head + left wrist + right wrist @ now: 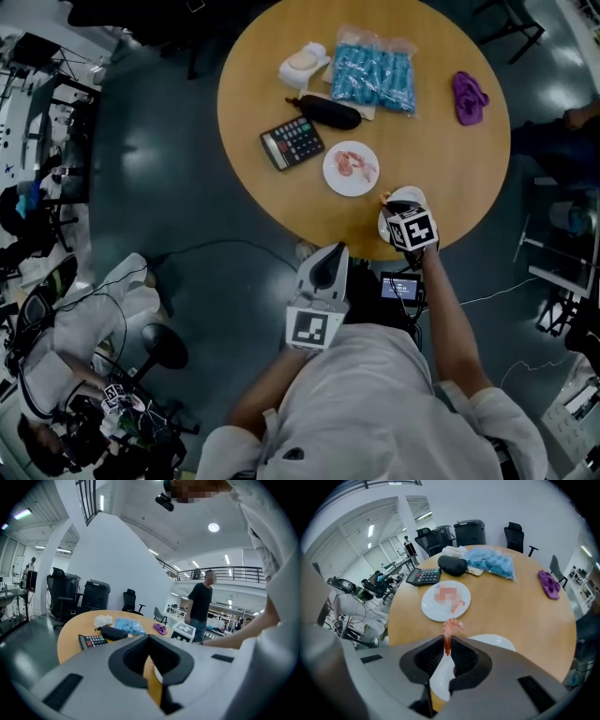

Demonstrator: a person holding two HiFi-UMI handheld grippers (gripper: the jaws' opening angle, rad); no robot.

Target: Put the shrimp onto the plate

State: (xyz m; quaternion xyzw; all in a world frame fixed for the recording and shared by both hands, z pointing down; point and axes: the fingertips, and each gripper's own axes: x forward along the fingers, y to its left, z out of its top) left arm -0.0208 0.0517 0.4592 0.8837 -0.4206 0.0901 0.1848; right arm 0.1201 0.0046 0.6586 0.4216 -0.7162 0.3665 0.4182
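1. This is a large research lab in an open hall, with a high white ceiling, strip lights (22, 513) and a railed mezzanine (225, 571) at the far right.
2. Black office chairs (130, 601) stand by the far wall beyond a round wooden table (441, 159).
3. Benches crowded with equipment (28, 80) line the left side, and cables (225, 246) trail across the dark polished floor (159, 169).

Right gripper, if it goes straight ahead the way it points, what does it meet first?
The right gripper, shut on a shrimp, would probably meet the white plate first, though depth is unclear.
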